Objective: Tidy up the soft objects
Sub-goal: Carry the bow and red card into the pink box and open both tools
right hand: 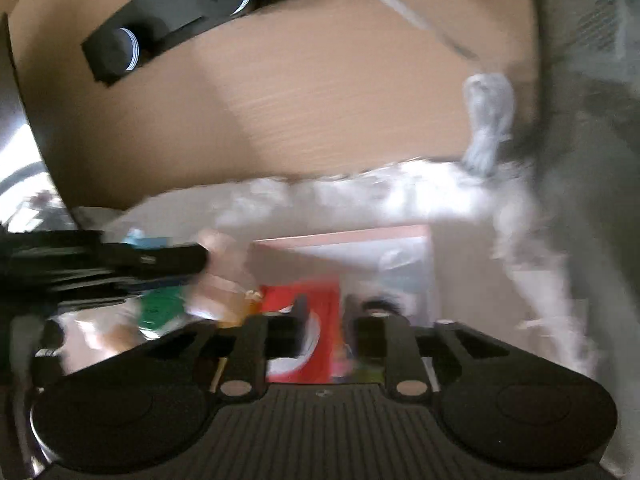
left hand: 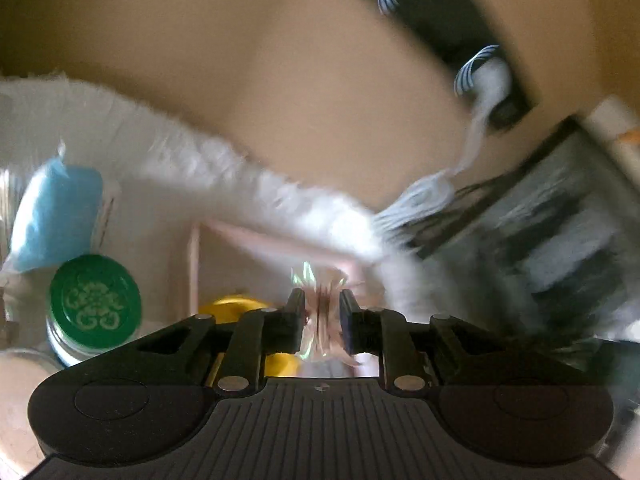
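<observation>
My left gripper (left hand: pixel 322 312) pinches a crinkly clear packet (left hand: pixel 322 304) beside the white fluffy rim (left hand: pixel 224 160); my right gripper (right hand: pixel 324 312) gapes narrowly, empty.

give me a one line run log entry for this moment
left gripper: shut on crinkly clear wrapper | right gripper: open, empty | below: red packet

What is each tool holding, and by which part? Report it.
Left tool: pinches a clear crinkly packet by its bunched edge. Right tool: open, holding nothing; the red pack only shows behind the gap.
</observation>
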